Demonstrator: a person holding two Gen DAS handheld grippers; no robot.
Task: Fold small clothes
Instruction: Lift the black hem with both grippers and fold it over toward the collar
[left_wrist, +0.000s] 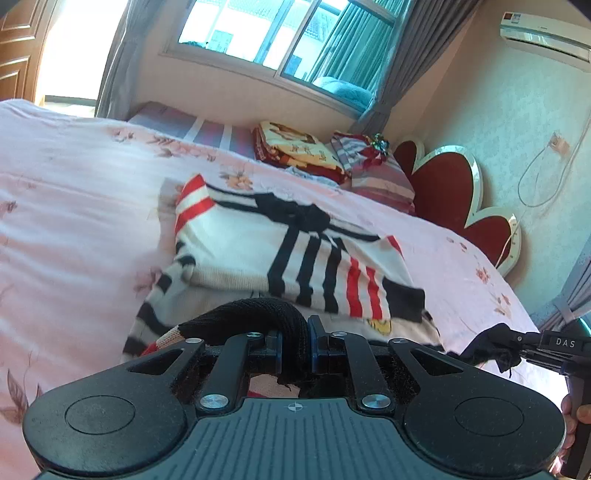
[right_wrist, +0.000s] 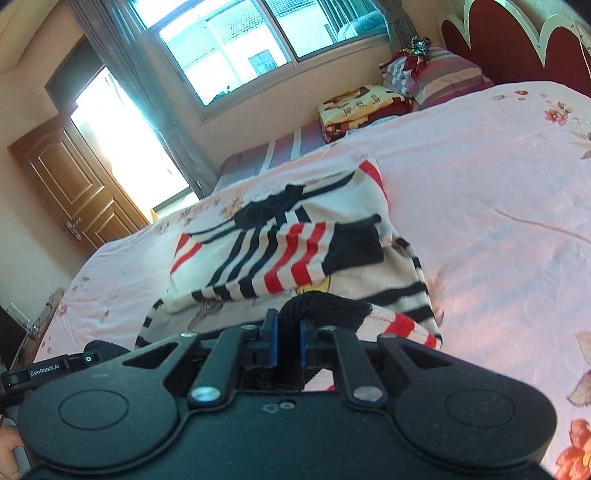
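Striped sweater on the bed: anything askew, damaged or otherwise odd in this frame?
Nothing damaged. The striped sweater lies part-folded on the pink bedsheet, both sleeves crossed over its front. The left gripper and right gripper each pinch its black hem, as a fold would need.

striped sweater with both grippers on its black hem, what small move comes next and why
Probably carry the black ribbed hem forward over the white knitted sweater with black and red stripes. The left gripper and right gripper are both shut on it, and the sleeves already lie folded across the body.
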